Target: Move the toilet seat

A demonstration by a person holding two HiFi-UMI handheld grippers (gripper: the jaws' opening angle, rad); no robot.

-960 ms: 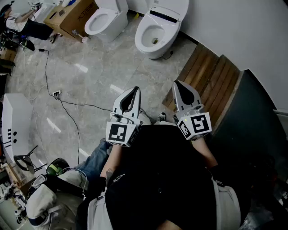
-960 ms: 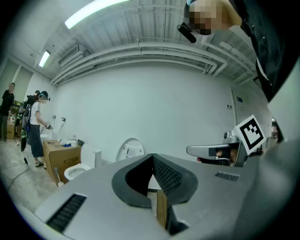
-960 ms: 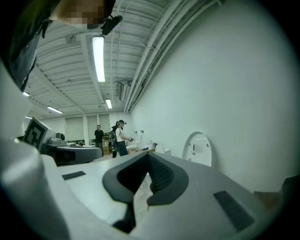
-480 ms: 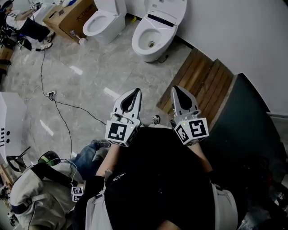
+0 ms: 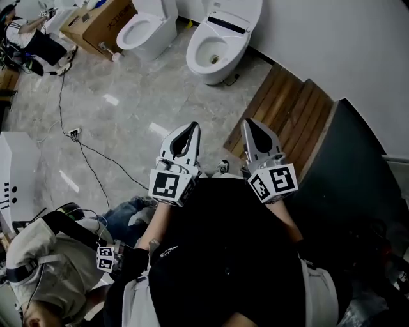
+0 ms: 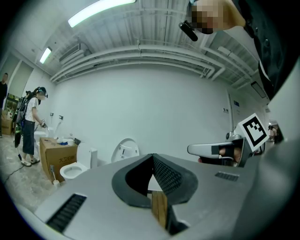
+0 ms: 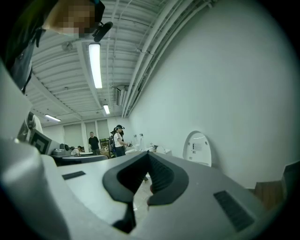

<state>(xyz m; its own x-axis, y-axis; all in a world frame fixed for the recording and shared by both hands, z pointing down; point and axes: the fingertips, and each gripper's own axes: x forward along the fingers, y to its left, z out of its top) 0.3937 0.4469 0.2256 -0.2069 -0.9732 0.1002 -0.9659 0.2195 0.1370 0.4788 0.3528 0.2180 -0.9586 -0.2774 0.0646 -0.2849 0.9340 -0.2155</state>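
I am holding the left gripper (image 5: 191, 128) and right gripper (image 5: 250, 121) out ahead, both with jaws pressed together and nothing in them. What I take for the seat (image 5: 234, 15) is standing raised on the right toilet (image 5: 214, 48) by the wall, well apart from me. To do this well, I am planning to close in squarely, spread one pair of jaws early, pinch the free edge and swing it slowly on its hinge. I am counting two toilets, the left toilet (image 5: 142, 30) included, two grippers, one box (image 5: 105, 19) and one deck (image 5: 291, 115).
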